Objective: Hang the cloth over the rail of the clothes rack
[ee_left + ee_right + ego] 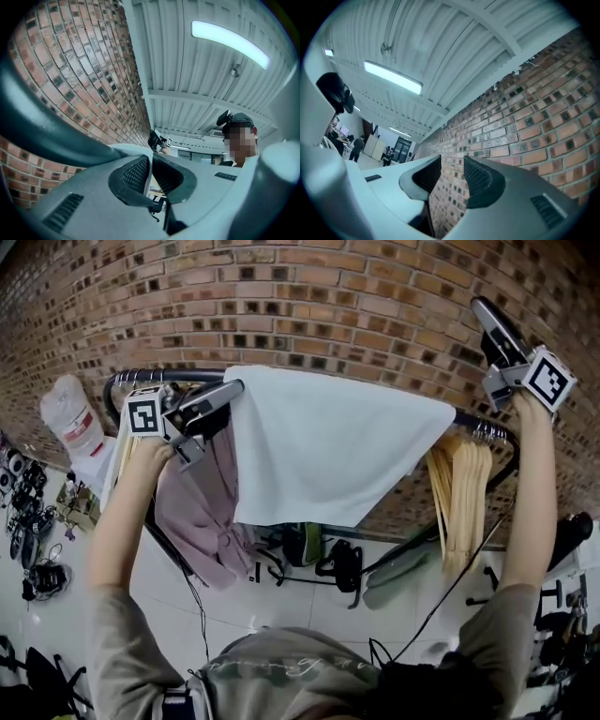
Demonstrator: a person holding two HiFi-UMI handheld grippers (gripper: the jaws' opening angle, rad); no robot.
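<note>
A white cloth (pixel 328 451) hangs draped over the black rail (pixel 141 377) of the clothes rack, spread wide in front of the brick wall. My left gripper (pixel 236 388) is at the cloth's upper left corner on the rail. In the left gripper view the gripper (pixel 151 161) has its jaws nearly together, with a thin edge of the cloth (pixel 130 148) pinched between the pads. My right gripper (pixel 480 306) is raised high at the upper right, above the rail's right end and clear of the cloth. In the right gripper view the gripper (pixel 452 166) stands open, and only brick wall shows between the jaws.
A pink garment (pixel 202 512) hangs on the rack left of the cloth. Several wooden hangers (pixel 459 493) hang at the right end. A white bag (pixel 70 413) stands at the far left. Black bags (pixel 328 559) and cables lie on the floor below.
</note>
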